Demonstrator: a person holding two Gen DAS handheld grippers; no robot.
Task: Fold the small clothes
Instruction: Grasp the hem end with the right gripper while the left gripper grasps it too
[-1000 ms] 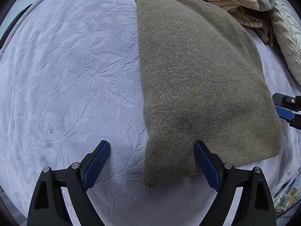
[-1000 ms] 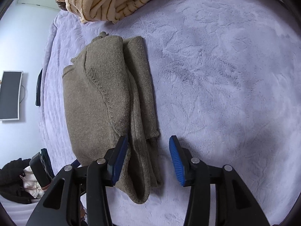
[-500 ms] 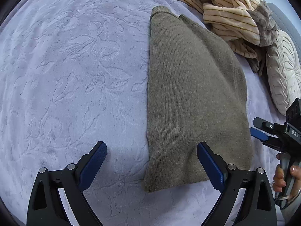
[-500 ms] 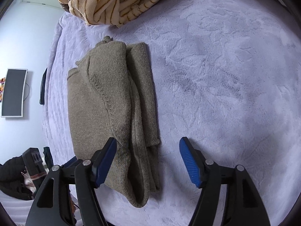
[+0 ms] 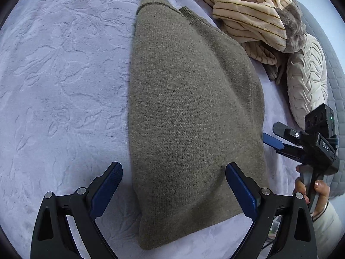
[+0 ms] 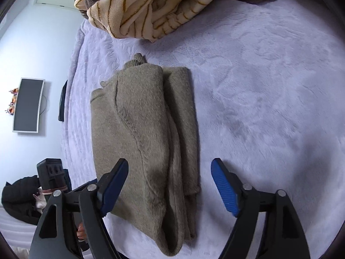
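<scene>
A folded olive sweater point(image 5: 194, 112) lay on the lilac bed cover point(image 5: 64, 75), its collar at the far end; the left hand-held gripper point(image 5: 173, 191) hovered above its near edge, jaws wide apart and holding nothing; the right hand-held gripper point(image 6: 170, 186) was opening over the sweater's near right side, pads clear of the cloth; a striped blanket point(image 6: 151, 6) lay bunched beyond.

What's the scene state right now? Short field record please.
surface: lilac bedspread
garment: olive sweater, folded into a long strip, lying flat
left gripper: open above sweater's near end, holding nothing
right gripper: jaws opening, sweater's near end between them, pads clear of it
clutter: striped blanket beyond sweater; cushion beside it
</scene>
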